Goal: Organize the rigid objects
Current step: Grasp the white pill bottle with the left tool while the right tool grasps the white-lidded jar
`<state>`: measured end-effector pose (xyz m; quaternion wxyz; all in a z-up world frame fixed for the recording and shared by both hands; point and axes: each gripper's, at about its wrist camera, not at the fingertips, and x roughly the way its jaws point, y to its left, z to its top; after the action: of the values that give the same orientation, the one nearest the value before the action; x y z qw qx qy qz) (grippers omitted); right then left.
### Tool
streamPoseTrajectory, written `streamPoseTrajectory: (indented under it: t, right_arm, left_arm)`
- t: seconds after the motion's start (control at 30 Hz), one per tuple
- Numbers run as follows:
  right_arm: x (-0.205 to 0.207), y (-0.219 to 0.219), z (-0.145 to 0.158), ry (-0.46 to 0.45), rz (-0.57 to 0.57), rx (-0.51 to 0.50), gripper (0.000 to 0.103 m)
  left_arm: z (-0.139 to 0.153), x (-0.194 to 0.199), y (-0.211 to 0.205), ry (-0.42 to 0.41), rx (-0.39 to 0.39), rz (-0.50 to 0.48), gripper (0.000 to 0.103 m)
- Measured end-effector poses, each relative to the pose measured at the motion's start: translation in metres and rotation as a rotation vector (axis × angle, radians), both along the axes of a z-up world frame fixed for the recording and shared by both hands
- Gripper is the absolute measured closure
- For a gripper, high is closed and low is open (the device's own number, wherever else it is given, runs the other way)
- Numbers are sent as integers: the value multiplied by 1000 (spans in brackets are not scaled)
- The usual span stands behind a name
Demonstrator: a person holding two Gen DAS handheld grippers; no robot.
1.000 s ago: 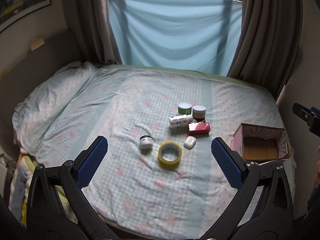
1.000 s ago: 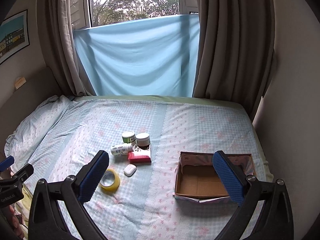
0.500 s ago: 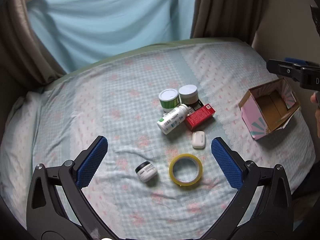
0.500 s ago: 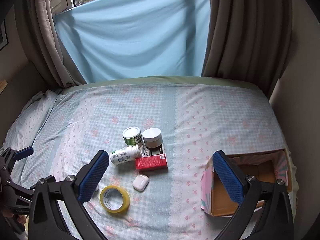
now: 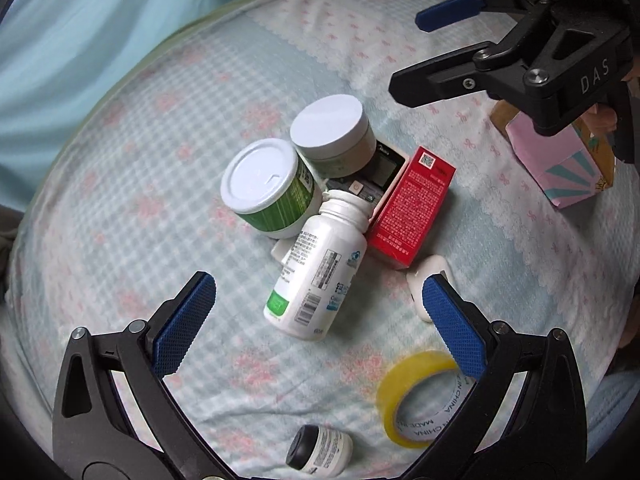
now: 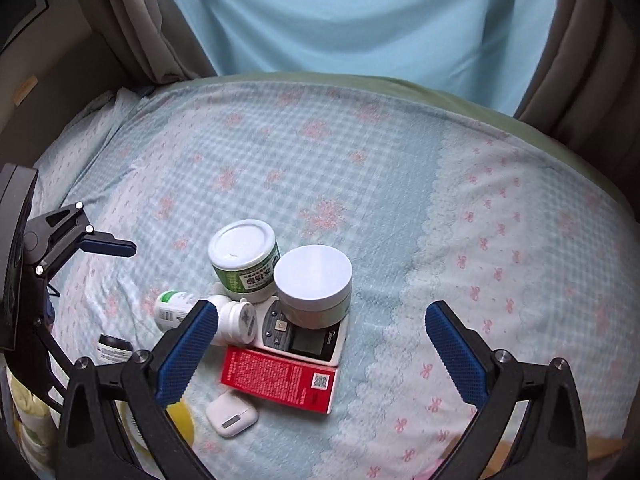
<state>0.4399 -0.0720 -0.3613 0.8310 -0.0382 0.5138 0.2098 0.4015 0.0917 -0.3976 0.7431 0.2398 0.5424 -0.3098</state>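
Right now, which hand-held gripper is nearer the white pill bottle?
Left. The left hand-held gripper is open with the white pill bottle lying between its fingertips; the right hand-held gripper hangs open over the red box side.

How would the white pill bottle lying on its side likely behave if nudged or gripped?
The bottle lies on its round side, so it may roll if nudged. Its neck rests against the remote, which could shift with it. The smooth plastic looks rigid but possibly slippery.
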Motion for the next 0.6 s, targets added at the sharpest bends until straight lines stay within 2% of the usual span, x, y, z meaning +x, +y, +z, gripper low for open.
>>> streamPoseTrajectory:
  t: [0.13,0.3,0.43,0.47,0.5,0.6]
  right_arm:
    - [28,12,-42,60,118,-26,0]
    - [42,19,-65,73,234,-41,0]
    - [47,22,-75,98,282,-19,2]
    - [48,24,-78,105,294,-20,4]
    - [49,26,-81,110,305,-23,4]
    - [51,32,-88,122,329,-26,7]
  left_arm:
    - [-38,21,-10,77,13,-33,6]
    - [-67,33,-14,157,22,-67,17]
    - [-81,30,-19,174,58,-129,20]
    - [-83,28,-21,179,63,-143,27]
    - [-85,27,-23,180,71,-157,30]
    - [-88,25,-31,160,90,-188,31]
